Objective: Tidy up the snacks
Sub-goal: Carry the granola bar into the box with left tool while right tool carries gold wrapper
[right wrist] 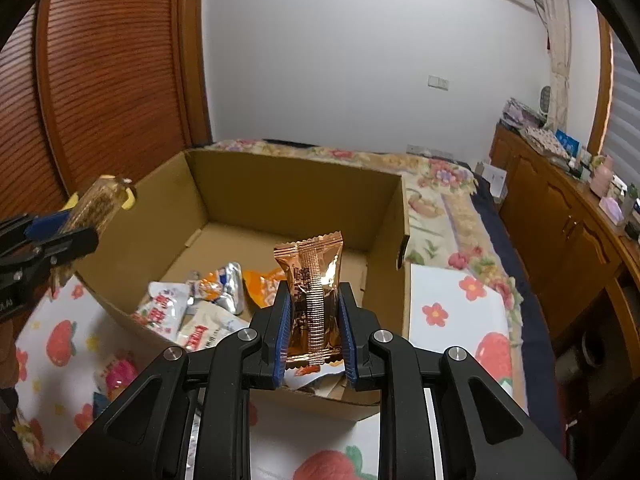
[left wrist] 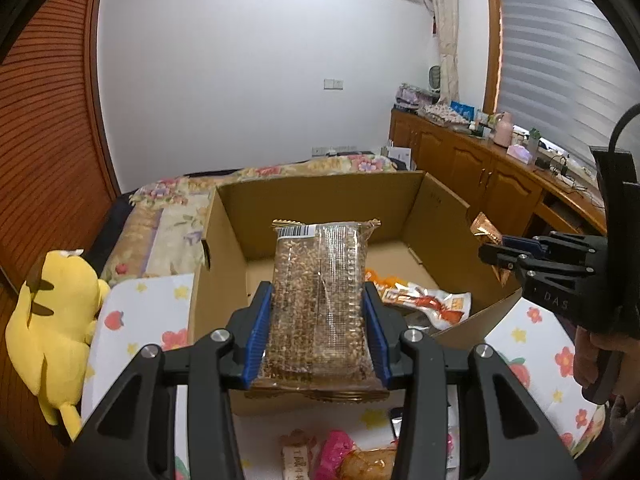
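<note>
1. Your cardboard box (left wrist: 320, 196) stood open on the flower-print cloth (left wrist: 152, 312), filling the middle of both wrist views. No print on its walls was readable.

2. A yellow plush toy (left wrist: 52, 320) lay at 9 o'clock in the left wrist view, well apart from the box.

3. Your left gripper (left wrist: 318, 312) pinched a clear-wrapped grain bar (left wrist: 320, 288) by its long sides, blue pads pressed against it. The bar stood upright between the fingers, above the box's near wall. A barcode strip sat at its top, toward 12 o'clock; its digits were too small to read.

4. Your right gripper (right wrist: 314, 312) clamped a copper foil packet (right wrist: 314, 280) upright between its pads, over the near edge of the box. Dark print ran down the centre seam, unreadable. In the left wrist view that gripper showed at 3 o'clock, with the letters "DAS" on its body.

5. Loose snack packets (right wrist: 192, 304) lay inside the box at its near end, white and silver with red characters you couldn't make out, beside an orange one (right wrist: 260, 284).

6. More wrapped snacks (left wrist: 336, 454) lay on the cloth at 6 o'clock in the left wrist view, outside the box.
</note>
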A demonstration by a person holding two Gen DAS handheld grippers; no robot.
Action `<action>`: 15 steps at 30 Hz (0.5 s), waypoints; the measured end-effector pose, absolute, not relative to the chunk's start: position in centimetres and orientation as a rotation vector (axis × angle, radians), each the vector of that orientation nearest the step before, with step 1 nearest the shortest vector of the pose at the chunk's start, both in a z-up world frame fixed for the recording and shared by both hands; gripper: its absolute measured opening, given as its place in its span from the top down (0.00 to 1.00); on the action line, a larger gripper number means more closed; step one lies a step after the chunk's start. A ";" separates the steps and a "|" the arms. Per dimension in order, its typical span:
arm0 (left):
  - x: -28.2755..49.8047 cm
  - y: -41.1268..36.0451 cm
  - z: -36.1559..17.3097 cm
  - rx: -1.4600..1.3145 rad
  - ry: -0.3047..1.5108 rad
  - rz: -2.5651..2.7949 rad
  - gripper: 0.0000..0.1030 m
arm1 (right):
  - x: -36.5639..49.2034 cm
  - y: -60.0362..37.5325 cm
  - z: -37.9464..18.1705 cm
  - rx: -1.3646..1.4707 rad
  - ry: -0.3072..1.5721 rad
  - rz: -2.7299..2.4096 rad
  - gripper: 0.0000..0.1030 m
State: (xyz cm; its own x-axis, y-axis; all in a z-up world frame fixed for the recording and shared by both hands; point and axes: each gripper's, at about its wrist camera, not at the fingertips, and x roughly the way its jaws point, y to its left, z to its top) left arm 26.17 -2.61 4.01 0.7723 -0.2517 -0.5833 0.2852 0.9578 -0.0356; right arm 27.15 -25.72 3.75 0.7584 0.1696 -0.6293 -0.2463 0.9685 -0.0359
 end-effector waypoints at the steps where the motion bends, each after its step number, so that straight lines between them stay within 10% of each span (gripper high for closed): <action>1: 26.3 -2.6 3.8 0.056 0.629 -0.288 0.59 | 27.3 -25.8 3.5 -0.121 0.680 0.219 0.81; 15: 28.1 -1.9 2.7 -0.007 0.666 -0.240 0.55 | 28.5 -26.3 1.5 -0.075 0.738 0.218 0.80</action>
State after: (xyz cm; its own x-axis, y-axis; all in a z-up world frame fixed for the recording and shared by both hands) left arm 28.08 -1.88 2.66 0.7596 -0.2224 -0.6112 0.2177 0.9725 -0.0832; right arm 28.52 -26.31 1.50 0.7183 0.1703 -0.6746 -0.2228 0.9748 0.0088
